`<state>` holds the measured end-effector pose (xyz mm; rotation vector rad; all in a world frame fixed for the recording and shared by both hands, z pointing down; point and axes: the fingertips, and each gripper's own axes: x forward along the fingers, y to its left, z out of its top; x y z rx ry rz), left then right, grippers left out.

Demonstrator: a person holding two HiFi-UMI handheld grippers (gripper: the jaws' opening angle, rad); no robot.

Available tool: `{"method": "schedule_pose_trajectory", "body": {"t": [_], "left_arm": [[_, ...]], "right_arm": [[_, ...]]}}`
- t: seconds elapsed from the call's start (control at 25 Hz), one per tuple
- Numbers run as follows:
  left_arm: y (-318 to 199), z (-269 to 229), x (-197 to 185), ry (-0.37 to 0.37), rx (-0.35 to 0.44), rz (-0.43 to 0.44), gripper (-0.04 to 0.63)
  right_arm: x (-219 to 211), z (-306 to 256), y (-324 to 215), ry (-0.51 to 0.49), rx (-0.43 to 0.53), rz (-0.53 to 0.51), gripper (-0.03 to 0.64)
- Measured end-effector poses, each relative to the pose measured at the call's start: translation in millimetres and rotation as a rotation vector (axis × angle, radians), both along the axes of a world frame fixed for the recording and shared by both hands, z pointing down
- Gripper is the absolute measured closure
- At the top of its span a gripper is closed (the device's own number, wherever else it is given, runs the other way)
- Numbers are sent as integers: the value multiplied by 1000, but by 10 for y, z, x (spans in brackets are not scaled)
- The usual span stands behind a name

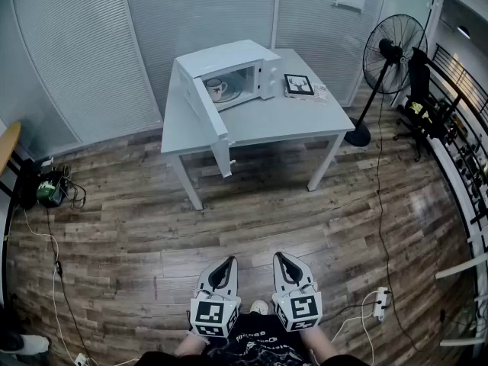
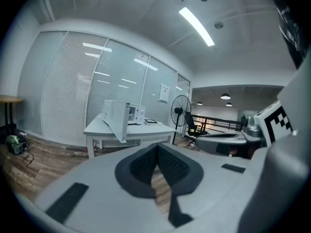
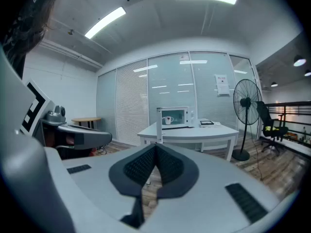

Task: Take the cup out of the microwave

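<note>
Table [image 1: 305, 120] bears microwave [image 1: 225, 56]; cup [image 1: 216, 88] unseen in left gripper view; all jaws clenched, empty.

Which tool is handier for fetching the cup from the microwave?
Probably the right tool: its view looks straight at the cup in the open microwave. From the left tool, the swung-out door stands in the way. Both are far off.

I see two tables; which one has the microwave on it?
The white table mid-room carries the microwave, door open; the wooden table stands apart at the head view's left edge.
</note>
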<state>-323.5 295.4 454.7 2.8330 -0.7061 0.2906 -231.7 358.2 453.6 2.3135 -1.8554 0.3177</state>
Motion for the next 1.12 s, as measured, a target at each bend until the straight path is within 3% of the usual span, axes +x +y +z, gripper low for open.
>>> {"method": "schedule_pose_trajectory", "body": {"t": [0.64, 1.12], "left_arm": [[281, 129, 192, -7, 0, -59, 588], [91, 288, 651, -40, -32, 5, 588]], "right_arm": [[262, 58, 214, -2, 22, -42, 612], [553, 193, 47, -25, -13, -59, 612]]}}
